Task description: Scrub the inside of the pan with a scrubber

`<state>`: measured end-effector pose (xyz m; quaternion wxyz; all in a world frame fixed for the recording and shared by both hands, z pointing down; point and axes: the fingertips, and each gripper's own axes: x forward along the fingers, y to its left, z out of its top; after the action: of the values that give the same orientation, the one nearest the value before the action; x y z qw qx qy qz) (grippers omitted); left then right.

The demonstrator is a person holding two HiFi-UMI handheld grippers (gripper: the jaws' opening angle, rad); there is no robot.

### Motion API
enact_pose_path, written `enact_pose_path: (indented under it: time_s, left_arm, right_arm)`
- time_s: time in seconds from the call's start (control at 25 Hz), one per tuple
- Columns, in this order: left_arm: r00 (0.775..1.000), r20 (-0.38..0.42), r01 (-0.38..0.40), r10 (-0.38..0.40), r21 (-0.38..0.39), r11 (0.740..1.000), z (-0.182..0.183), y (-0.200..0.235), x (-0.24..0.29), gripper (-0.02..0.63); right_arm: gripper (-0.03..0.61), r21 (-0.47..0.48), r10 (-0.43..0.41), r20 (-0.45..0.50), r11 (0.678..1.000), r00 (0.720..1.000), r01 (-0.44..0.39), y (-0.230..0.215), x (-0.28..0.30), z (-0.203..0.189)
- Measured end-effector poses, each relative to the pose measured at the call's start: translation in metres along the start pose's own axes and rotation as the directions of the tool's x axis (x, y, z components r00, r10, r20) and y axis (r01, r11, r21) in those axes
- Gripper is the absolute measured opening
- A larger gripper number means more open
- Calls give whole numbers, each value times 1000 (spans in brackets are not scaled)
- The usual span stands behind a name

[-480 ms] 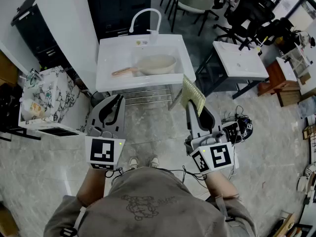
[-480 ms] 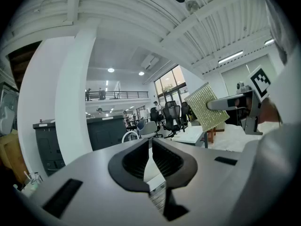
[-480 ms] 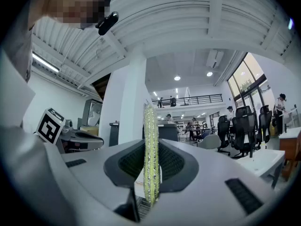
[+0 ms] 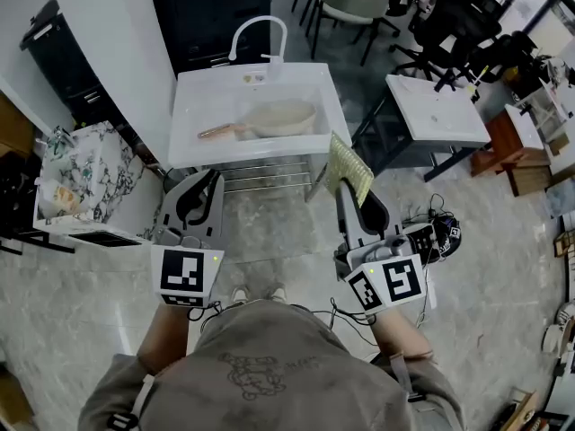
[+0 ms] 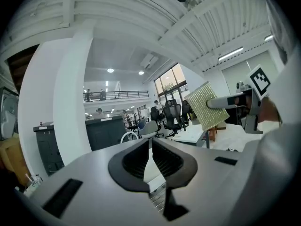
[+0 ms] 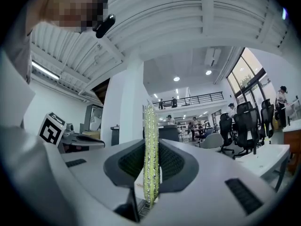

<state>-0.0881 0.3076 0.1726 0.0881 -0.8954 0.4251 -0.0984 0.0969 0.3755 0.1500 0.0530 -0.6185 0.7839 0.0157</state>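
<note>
A beige pan (image 4: 283,117) with a wooden handle (image 4: 218,131) lies in the white sink (image 4: 202,146) ahead of me. My right gripper (image 4: 343,185) is shut on a flat yellow-green scrubber (image 4: 349,170), which stands on edge between its jaws (image 6: 151,154). It hovers short of the sink's front right corner, well clear of the pan. My left gripper (image 4: 208,185) is shut with nothing in it, held in front of the sink's left part. In the left gripper view the scrubber (image 5: 206,107) shows at the right, with the jaws (image 5: 151,161) closed together.
A curved white faucet (image 4: 254,34) rises behind the sink. A wire rack (image 4: 256,176) runs under its front. A white table (image 4: 436,109) stands to the right, with office chairs (image 4: 355,4) beyond. A patterned counter (image 4: 81,173) with clutter is at the left. Cables (image 4: 440,227) lie on the floor.
Both grippers and the scrubber have shifted slightly, and the sink sits a touch higher and further left in view. Both grips are unchanged.
</note>
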Motion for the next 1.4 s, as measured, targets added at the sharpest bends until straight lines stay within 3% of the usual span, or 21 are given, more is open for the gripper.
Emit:
enact_pose_path:
  time_s: [0.6, 1.24, 1.4]
  left_arm:
    - [997, -37, -60, 61, 15, 998, -4, -39, 17, 32]
    - [995, -47, -92, 93, 22, 996, -23, -21, 53, 32]
    - [996, -45, -78, 78, -11, 997, -30, -6, 76, 32]
  right_arm:
    - [72, 44, 67, 6, 997, 998, -67, -43, -10, -13]
    - [72, 47, 78, 8, 996, 997, -78, -66, 28, -33]
    - [72, 38, 75, -3, 996, 997, -75, -74, 54, -41]
